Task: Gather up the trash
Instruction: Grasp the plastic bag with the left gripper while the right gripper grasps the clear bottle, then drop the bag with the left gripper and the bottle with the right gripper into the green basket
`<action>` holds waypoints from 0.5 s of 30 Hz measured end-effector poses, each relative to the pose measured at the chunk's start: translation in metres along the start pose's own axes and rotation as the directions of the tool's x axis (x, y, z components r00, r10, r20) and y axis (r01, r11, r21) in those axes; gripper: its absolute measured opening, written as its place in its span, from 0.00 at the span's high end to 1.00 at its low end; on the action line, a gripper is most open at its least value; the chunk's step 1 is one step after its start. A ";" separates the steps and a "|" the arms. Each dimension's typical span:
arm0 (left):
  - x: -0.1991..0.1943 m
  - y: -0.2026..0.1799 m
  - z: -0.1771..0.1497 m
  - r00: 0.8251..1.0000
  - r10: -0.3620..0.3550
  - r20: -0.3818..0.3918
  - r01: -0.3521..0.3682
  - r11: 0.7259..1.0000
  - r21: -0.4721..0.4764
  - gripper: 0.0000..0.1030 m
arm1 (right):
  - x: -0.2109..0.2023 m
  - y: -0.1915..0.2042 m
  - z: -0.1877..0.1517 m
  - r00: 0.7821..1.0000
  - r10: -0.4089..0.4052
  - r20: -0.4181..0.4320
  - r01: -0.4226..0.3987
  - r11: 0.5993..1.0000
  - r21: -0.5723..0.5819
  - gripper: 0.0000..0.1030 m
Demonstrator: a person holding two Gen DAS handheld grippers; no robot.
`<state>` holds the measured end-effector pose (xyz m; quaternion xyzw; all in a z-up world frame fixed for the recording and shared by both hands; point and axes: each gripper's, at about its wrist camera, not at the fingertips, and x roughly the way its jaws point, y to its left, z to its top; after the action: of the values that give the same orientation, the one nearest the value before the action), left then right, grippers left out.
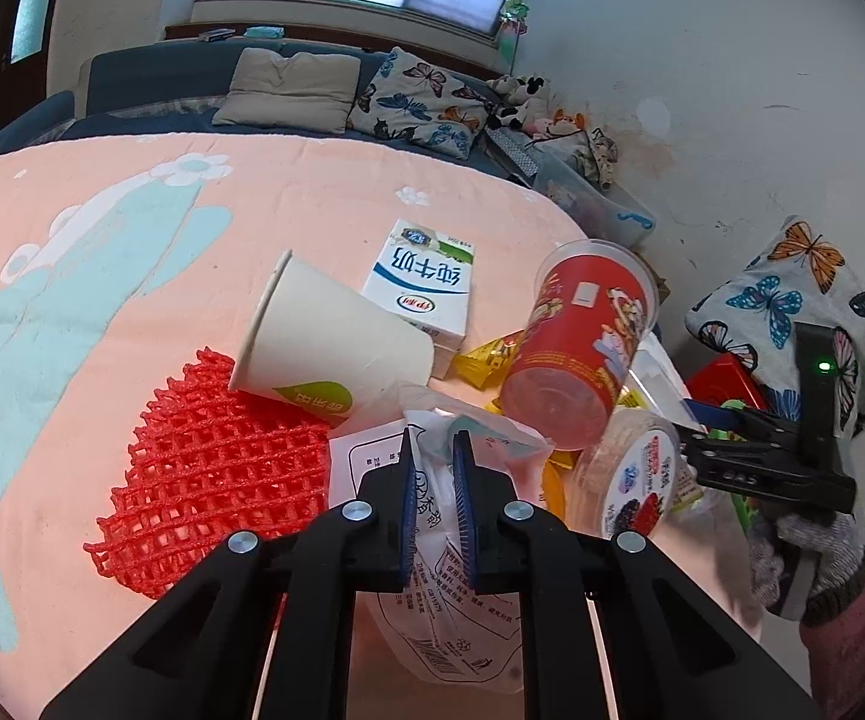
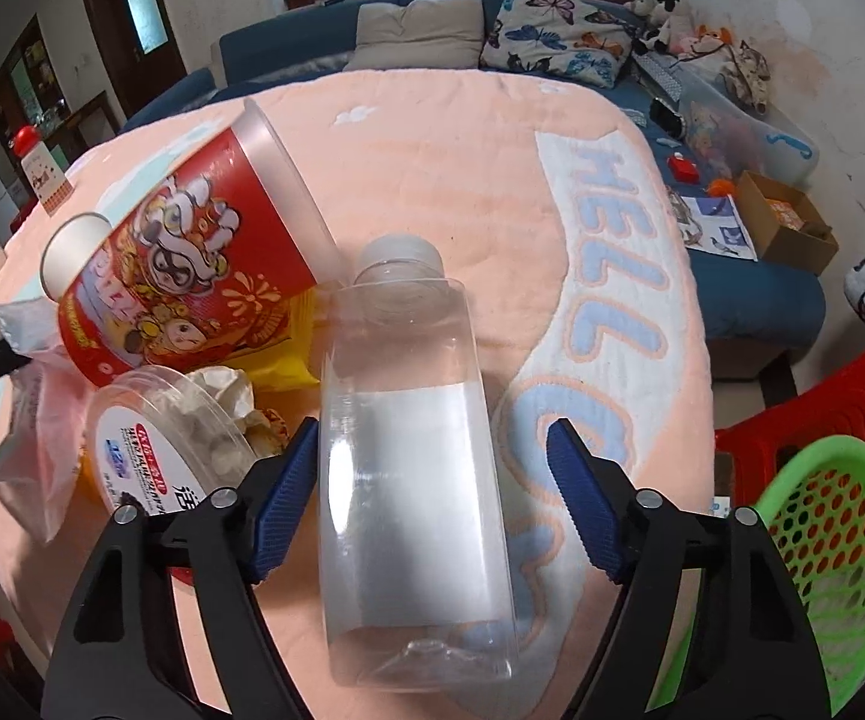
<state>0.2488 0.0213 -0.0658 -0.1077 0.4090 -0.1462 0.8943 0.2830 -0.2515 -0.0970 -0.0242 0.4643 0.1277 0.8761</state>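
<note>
Left gripper (image 1: pixel 437 450) pinches plastic wrapper (image 1: pixel 432 516); right gripper (image 2: pixel 435 450) straddles clear bottle (image 2: pixel 408 450).

The bottle (image 2: pixel 408 468) was clear, glossy plastic; beside it the blanket (image 2: pixel 450 138) looked soft, matt cloth, the cup (image 1: pixel 324 342) matt paper, the net (image 1: pixel 216 468) rough red foam.

1. The milk carton (image 1: pixel 423 282) is showing "纯牛奶" in blue, upside down to the camera, above a red and green oval logo.
2. The peach blanket (image 2: pixel 432 138) is bearing big pale-blue letters "HELL".
3. The small print on the white plastic bag (image 1: pixel 432 594) is staying unreadable.
</note>
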 end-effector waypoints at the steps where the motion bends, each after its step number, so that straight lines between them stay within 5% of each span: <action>1: -0.002 -0.001 0.000 1.000 -0.001 0.004 0.001 1.000 0.004 0.90 | 0.002 0.000 0.000 1.000 -0.001 -0.004 0.001 1.000 -0.004 0.27; 8: -0.019 -0.014 0.002 0.999 -0.019 0.031 0.018 0.999 0.043 0.92 | 0.002 0.004 -0.002 0.999 0.035 -0.003 -0.035 0.999 -0.003 0.46; 15: -0.043 -0.033 0.002 0.997 -0.044 0.065 0.038 0.995 0.087 0.94 | -0.020 0.003 -0.012 0.999 0.039 0.037 -0.040 0.999 0.025 0.46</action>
<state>0.2183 0.0059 -0.0240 -0.0825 0.3701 -0.1783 0.9080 0.2617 -0.2543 -0.0877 -0.0012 0.4503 0.1394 0.8819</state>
